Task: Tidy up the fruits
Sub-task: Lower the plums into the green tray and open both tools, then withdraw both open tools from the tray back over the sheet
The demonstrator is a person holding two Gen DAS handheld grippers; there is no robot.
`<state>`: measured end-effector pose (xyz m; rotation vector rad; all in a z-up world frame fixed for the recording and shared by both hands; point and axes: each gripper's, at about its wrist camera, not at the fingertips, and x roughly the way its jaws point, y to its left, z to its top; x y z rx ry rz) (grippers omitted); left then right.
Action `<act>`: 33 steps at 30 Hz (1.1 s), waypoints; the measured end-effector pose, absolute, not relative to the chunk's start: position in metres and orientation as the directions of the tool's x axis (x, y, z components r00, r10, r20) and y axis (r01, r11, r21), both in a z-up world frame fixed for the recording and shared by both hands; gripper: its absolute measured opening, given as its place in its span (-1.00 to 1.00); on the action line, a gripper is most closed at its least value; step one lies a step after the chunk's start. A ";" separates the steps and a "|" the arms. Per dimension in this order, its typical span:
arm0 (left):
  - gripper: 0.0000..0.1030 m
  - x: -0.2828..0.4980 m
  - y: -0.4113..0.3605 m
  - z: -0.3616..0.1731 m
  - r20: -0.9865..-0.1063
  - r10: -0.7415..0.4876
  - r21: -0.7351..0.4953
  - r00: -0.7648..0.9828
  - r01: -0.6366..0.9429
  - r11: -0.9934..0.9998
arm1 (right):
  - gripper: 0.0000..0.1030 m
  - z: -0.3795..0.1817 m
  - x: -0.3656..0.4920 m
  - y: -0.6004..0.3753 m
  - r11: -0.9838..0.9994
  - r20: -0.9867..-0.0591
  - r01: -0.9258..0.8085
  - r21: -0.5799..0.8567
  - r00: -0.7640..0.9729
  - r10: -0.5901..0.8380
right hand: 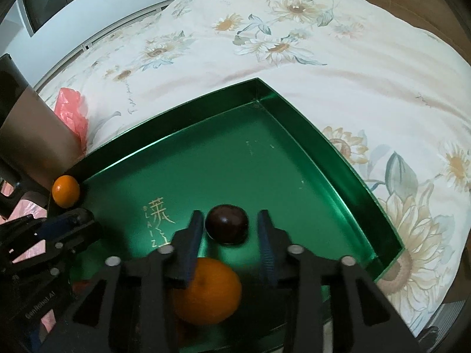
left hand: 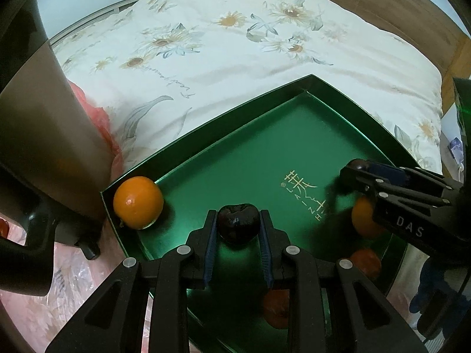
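Note:
A shallow green tray (left hand: 250,161) (right hand: 220,153) lies on a bed. My left gripper (left hand: 238,220) is shut on a dark plum (left hand: 238,225), just above the tray's near part. My right gripper (right hand: 229,226) stands open around a second dark plum (right hand: 226,223), which rests on the tray floor with a gap on each side. From the left wrist view the right gripper (left hand: 353,173) reaches in from the right. One orange (left hand: 138,203) (right hand: 65,191) sits in the tray's left corner. Another orange (right hand: 209,291) (left hand: 363,217) lies under the right gripper. Two reddish fruits (left hand: 365,261) sit near the front.
A floral quilt (left hand: 235,44) (right hand: 294,44) surrounds the tray. At the left lies a pink plastic bag (right hand: 72,108), with a tall grey-brown object (left hand: 44,132) crowding the tray's left corner. Wooden boards (left hand: 397,8) rise behind the bed.

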<state>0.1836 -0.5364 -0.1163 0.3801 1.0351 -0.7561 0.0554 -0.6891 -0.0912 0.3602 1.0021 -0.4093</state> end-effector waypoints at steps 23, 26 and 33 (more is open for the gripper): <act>0.01 0.162 -0.500 -0.081 -0.836 -0.457 -0.091 0.303 0.746 0.660 | 1.00 -0.059 0.036 -0.667 0.841 -0.831 0.527 0.122 0.518 -0.204; 0.05 0.154 -0.491 -0.075 -0.834 -0.466 -0.098 0.295 0.753 0.651 | 1.00 -0.053 0.031 -0.658 0.839 -0.826 0.532 0.114 0.520 -0.217; 0.07 0.147 -0.454 -0.065 -0.832 -0.475 -0.128 0.286 0.735 0.666 | 1.00 -0.041 0.029 -0.623 0.859 -0.825 0.498 0.120 0.531 -0.193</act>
